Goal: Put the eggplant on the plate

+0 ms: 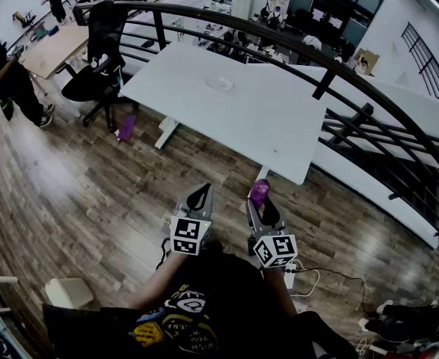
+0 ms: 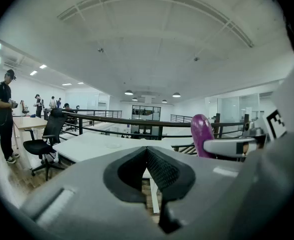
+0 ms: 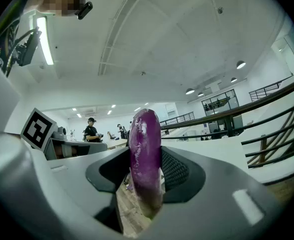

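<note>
A purple eggplant (image 3: 145, 159) stands upright between the jaws of my right gripper (image 3: 148, 181), whose pads press on its lower half. In the head view the eggplant (image 1: 259, 192) sticks out past the right gripper (image 1: 262, 209), over the wooden floor just short of the white table (image 1: 279, 126). A pale round plate (image 1: 220, 84) lies on the table's far part, well ahead of both grippers. My left gripper (image 1: 199, 197) is beside the right one, shut with nothing in it; its pads (image 2: 159, 166) meet at the tip. From the left gripper view the eggplant (image 2: 202, 134) shows at the right and the plate (image 2: 112, 145) is faint on the tabletop.
A dark curved railing (image 1: 331, 73) runs behind and to the right of the table. A black office chair (image 1: 96, 69) stands at the table's left end, with a purple object (image 1: 127, 128) on the floor beside it. People stand at the far left (image 1: 6, 73). A cable and power strip (image 1: 301, 279) lie by my right side.
</note>
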`<state>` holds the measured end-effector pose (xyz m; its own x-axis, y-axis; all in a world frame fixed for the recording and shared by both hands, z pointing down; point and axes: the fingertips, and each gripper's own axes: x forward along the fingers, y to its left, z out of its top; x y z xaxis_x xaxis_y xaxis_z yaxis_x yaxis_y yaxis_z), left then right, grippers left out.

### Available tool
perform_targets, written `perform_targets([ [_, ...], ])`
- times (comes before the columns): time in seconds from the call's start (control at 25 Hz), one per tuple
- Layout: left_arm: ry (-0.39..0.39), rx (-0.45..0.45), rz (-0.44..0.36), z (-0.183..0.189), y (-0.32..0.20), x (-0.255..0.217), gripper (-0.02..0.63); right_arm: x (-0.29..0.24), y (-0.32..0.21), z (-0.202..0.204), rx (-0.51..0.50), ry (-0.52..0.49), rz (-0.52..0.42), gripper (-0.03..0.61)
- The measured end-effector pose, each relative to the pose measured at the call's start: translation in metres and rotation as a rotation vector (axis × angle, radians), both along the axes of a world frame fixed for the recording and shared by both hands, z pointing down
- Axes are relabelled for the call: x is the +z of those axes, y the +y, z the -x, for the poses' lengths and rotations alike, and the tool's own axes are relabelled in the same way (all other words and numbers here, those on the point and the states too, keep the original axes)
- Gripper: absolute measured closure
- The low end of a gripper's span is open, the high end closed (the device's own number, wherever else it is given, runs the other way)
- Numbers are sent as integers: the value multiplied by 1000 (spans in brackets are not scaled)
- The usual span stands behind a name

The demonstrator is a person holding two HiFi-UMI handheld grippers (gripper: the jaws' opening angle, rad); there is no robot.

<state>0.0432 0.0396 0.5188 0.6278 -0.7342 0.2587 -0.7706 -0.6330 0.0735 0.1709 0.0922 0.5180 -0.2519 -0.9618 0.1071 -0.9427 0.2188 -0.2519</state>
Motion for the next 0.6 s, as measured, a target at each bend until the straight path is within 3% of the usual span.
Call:
perform_targets([
  [0.6, 5, -27, 11, 7, -1, -1, 609, -2, -6, 5, -29, -46, -3, 383],
])
